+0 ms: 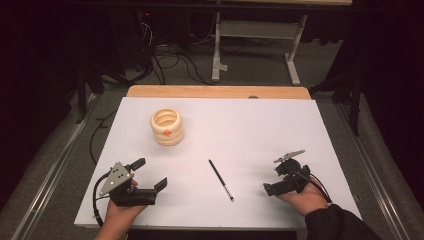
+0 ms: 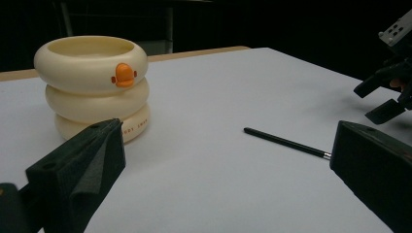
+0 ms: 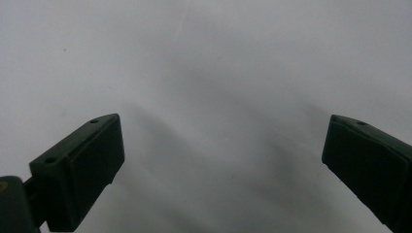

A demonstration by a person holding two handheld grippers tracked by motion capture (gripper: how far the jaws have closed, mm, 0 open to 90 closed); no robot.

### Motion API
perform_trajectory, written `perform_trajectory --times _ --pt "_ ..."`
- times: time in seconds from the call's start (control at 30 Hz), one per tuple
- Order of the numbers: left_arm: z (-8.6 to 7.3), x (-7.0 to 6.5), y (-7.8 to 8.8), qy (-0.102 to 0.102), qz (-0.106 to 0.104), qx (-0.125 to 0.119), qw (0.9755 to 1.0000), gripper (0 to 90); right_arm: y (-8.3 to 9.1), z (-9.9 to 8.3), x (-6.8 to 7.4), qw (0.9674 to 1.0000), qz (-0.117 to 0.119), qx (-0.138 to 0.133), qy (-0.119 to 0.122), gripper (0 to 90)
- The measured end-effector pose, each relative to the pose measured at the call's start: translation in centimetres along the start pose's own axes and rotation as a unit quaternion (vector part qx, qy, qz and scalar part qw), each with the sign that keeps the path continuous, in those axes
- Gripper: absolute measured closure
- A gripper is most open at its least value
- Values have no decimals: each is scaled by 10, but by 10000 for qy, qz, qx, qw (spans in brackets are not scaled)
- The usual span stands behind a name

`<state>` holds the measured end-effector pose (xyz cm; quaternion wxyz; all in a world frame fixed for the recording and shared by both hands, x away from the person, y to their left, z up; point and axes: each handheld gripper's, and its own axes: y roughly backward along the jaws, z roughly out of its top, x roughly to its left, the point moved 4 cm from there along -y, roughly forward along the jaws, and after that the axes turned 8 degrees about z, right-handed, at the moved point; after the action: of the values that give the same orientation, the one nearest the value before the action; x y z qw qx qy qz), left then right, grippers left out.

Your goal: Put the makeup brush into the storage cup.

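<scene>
Nearest to me, my left tool (image 1: pixel 150 173) sits low at the front-left of the tabletop (image 1: pixel 260 125), jaws spread wide apart with nothing between them. My right tool (image 1: pixel 272 177) rests at the front-right, and through its own camera I see its jaws just as wide apart over bare white surface, holding nothing.

Between the two, a little farther out, lies the pen (image 1: pixel 220 179), flat on the tabletop and well apart from both tools. Its long axis runs on a diagonal in the high view: the silver-banded end points back toward my side and slightly right, the plain black end points away and left, roughly toward the holder. In the left gripper view the pen (image 2: pixel 284 141) stretches out past my right-hand jaw, the banded end partly behind that jaw.

Here's what worries me: it's a thin, round thing lying flat on a smooth sheet. If I come down across it off-centre, or close the jaws along the axis rather than square across it, I reckon it rolls or skids away. Press too low and the jaw tips scrape the tabletop.

Farthest out, the cream duck-faced holder (image 1: pixel 167 126) stands upright at the back-left, mouth open. It looks light; a tilted pen clipping the rim could tip it.
</scene>
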<state>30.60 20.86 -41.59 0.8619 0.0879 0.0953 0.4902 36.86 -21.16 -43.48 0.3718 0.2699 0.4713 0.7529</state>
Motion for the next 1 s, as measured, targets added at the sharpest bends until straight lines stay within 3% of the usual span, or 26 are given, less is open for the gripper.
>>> perform_trajectory --times 0.53,0.57,0.83,1.0 --pt "0 -1 0 16 -6 -1 10000 2 0 1 5 9977 15 671 92 37" --pt "0 -1 0 -3 -12 5 10000 1 -1 0 5 9965 38 830 121 38" --pt "-1 -1 -1 0 -30 6 10000 2 -1 0 4 9946 19 1027 152 50" --pt "-1 -2 -2 -17 -53 9 10000 2 4 10 14 9948 51 988 248 69"
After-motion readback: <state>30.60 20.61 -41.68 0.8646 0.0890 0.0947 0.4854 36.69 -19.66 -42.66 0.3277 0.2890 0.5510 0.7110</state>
